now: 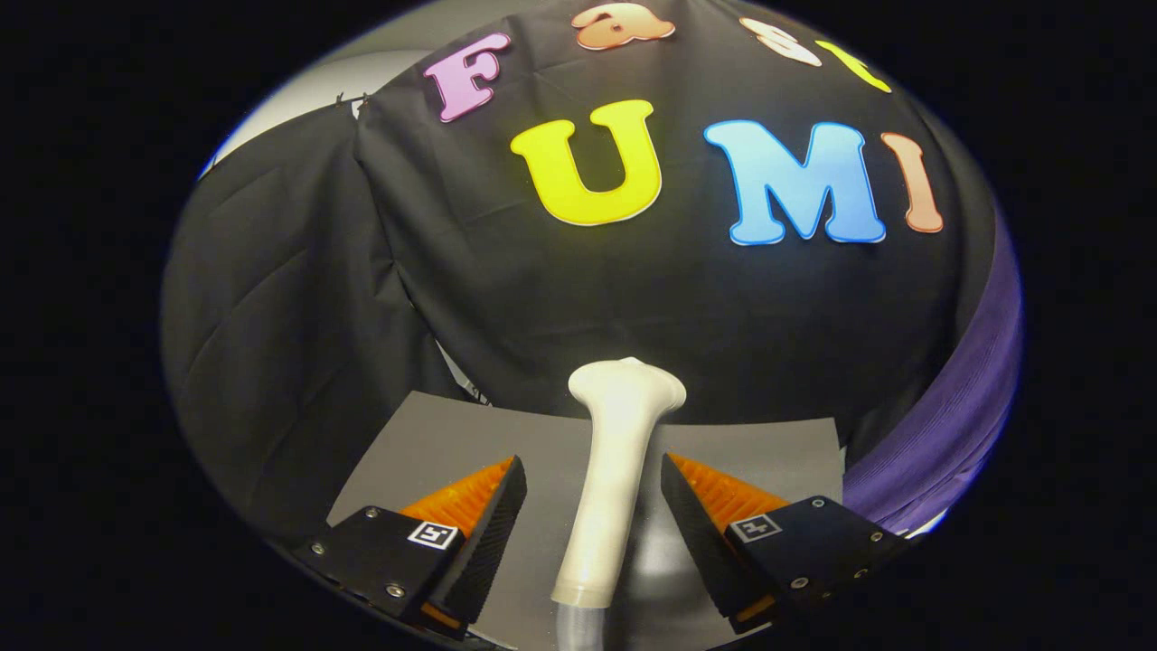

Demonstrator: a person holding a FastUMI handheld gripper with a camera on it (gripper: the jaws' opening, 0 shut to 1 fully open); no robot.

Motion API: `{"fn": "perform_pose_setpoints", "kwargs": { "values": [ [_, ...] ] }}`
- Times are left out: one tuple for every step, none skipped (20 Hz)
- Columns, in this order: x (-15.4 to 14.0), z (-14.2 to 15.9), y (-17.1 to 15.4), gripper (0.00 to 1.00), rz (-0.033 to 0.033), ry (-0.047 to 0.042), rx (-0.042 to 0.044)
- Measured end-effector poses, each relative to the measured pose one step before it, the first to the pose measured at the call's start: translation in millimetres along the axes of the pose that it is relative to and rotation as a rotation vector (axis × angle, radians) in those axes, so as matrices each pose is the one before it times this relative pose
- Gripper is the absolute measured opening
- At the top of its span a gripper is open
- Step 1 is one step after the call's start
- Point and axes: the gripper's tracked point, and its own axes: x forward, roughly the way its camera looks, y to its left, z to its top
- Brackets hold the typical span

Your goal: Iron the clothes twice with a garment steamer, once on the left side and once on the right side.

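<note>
1. Steamer [613, 470]: I see its cream-white handle lying between my fingers, a smooth, matte, rounded shaft that widens into a flared head at 12 o'clock from the fingertips; a clear hose collar leaves its base at 6 o'clock.
2. My gripper [594, 488] stands spread wide, one finger on each side of the shaft with a gap on both sides, so neither finger presses on it. The inner faces of the fingers [488, 524] are ribbed; each finger's block carries a small square black-and-white marker, whose pattern I cannot read as writing.
3. Under the steamer lies a flat grey sheet [777, 452], smooth and matte, with straight edges, reaching out to 10 and 2 o'clock from the fingers.
4. At 3 o'clock from the right finger I see a purple garment [949, 425], a finely ribbed fabric curving upward past the sheet's edge.
5. Beyond the steamer head, at 12 o'clock, hangs the booth's black cloth wall [633, 298], creased and folded, with a second draped panel at 10 o'clock.
</note>
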Motion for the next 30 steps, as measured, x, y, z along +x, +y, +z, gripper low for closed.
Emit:
{"fn": "perform_pose_setpoints", "kwargs": {
  "values": [
    [4.33,-3.28,-1.57,0.91,0.00420,0.01016,0.01744],
    [4.17,-2.60,-1.35,0.89,0.00545,0.01331,0.01105],
    [3.30,-5.54,-1.02,0.83,-0.00133,0.01007,0.00996],
    [2.62,-3.42,-2.11,0.79,-0.00284,0.00792,0.00430],
    [5.10,-4.59,-3.58,0.73,-0.00187,0.00881,0.00148],
    [3.64,-4.17,-2.69,0.71,-0.00149,0.01093,0.00038],
    [1.89,-3.84,0.65,0.63,0.00956,0.01210,0.00879],
    [1.43,0.26,-0.54,0.58,0.00337,0.00035,0.01445],
    [-0.08,-0.41,-1.39,0.54,0.00508,0.00183,0.01261],
    [0.59,-0.07,0.52,0.50,0.00730,-0.00032,0.01095],
    [0.68,-1.17,1.38,0.49,0.01765,0.00276,0.01043],
    [2.55,-1.91,0.56,0.49,0.02599,0.00620,0.02831],
    [1.49,-4.17,0.96,0.49,0.02810,0.01368,0.05038],
    [1.74,-1.51,2.45,0.49,0.03323,0.01251,0.05246],
    [-0.84,1.17,-1.88,0.49,0.01265,-0.00268,0.05403],
    [-1.50,1.99,-0.03,0.45,0.01115,0.00006,0.02839],
    [-4.15,-1.22,0.16,0.37,0.00489,-0.00971,0.00765],
    [-5.37,-0.65,1.85,0.35,0.00397,-0.01034,-0.00834],
    [-5.90,-1.28,4.45,0.32,0.00984,-0.01197,-0.00683],
    [-5.08,1.76,3.10,0.32,0.01397,-0.01481,-0.00082],
    [-8.74,1.54,1.83,0.32,0.00609,-0.02730,-0.00240],
    [-9.74,0.95,1.18,0.32,-0.00389,-0.02197,-0.01882],
    [-10.16,-1.78,0.58,0.32,-0.00768,-0.02026,-0.02543],
    [-9.53,0.11,1.67,0.32,-0.00776,-0.03066,-0.01999],
    [-11.86,-1.08,1.99,0.32,-0.00280,-0.02519,-0.01668],
    [-13.72,1.85,1.89,0.32,0.00373,-0.03899,-0.01133],
    [-14.93,0.58,2.31,0.32,0.00912,-0.04214,-0.01189],
    [-15.78,1.36,2.22,0.32,0.01125,-0.03283,-0.00886],
    [-17.64,-1.37,2.39,0.32,0.00881,-0.03096,-0.00702],
    [-16.39,-0.16,1.80,0.32,0.00334,-0.03119,-0.00575]
  ]
}}
